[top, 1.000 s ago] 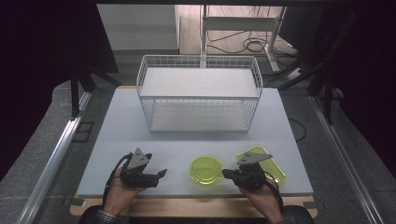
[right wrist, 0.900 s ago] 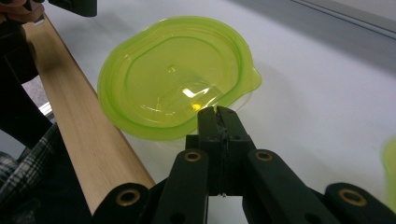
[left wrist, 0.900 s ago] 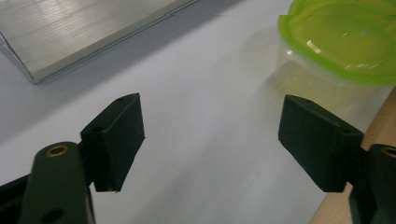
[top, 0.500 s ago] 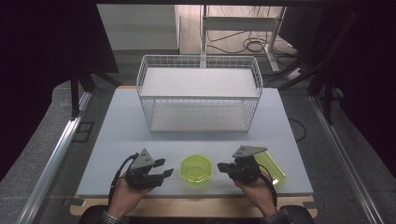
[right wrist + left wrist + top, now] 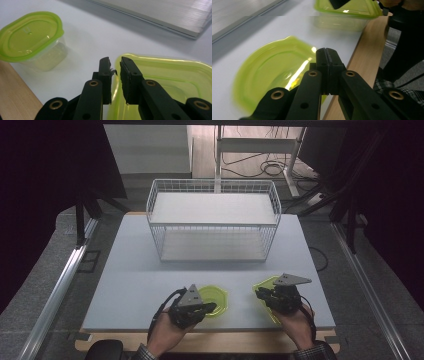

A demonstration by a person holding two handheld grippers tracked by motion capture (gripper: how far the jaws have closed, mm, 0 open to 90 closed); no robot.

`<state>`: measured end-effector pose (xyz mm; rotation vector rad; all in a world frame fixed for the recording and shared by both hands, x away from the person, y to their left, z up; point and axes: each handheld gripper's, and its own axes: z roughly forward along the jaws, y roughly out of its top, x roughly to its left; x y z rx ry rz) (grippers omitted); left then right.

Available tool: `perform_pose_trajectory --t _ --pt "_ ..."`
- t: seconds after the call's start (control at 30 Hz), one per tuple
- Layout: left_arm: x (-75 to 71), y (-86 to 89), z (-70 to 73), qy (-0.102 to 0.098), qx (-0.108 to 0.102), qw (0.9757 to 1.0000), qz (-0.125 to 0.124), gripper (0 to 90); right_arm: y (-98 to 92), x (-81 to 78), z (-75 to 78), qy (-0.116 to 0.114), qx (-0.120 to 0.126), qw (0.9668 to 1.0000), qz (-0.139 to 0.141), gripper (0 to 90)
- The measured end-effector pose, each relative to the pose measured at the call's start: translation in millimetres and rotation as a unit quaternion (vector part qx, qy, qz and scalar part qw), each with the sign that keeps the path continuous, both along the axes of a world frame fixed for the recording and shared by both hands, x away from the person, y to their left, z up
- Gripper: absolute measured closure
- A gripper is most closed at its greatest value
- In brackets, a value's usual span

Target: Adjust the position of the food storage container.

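Observation:
A round clear container with a green lid [image 5: 216, 299] [image 5: 30, 37] stands near the table's front edge. My left gripper [image 5: 210, 309] [image 5: 327, 53] is shut, jaws pressed together, with its tips over the near edge of that lid [image 5: 274, 67], which looks blurred. To the right stands a rectangular green-lidded container [image 5: 264, 285] [image 5: 352, 10]. My right gripper [image 5: 259, 294] [image 5: 115, 65] sits at its left rim, jaws closed to a narrow gap with the lid's rim [image 5: 160, 72] between them.
A white wire basket [image 5: 212, 227] stands at the middle back of the grey table [image 5: 140, 280]. A wooden strip [image 5: 225, 340] [image 5: 367, 37] runs along the front edge. Both hands come in from the bottom.
My left gripper has moved right up to the round container, which shifted slightly left. The right gripper has moved left to the rectangular container's left rim.

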<state>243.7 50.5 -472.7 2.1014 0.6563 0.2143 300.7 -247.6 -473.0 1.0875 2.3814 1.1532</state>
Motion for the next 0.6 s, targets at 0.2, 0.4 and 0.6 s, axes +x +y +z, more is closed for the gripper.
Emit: perform_pose_trajectory --t 0.2,0.4,0.6 --pt "7.5 -29.9 0.2 0.000 0.017 0.9998 -0.013 89.8 -2.5 0.2 -0.7 -0.003 -0.007 1.0000 -0.005 75.2" --pt "16.7 -45.2 -8.5 0.015 0.030 0.9994 -0.011 89.8 -5.5 0.6 -0.8 -0.007 -0.014 0.9998 -0.009 73.9" --pt "20.0 -40.9 -14.1 0.022 0.040 0.9990 0.007 89.8 -9.8 0.4 0.4 -0.011 -0.015 0.9997 -0.015 73.0"
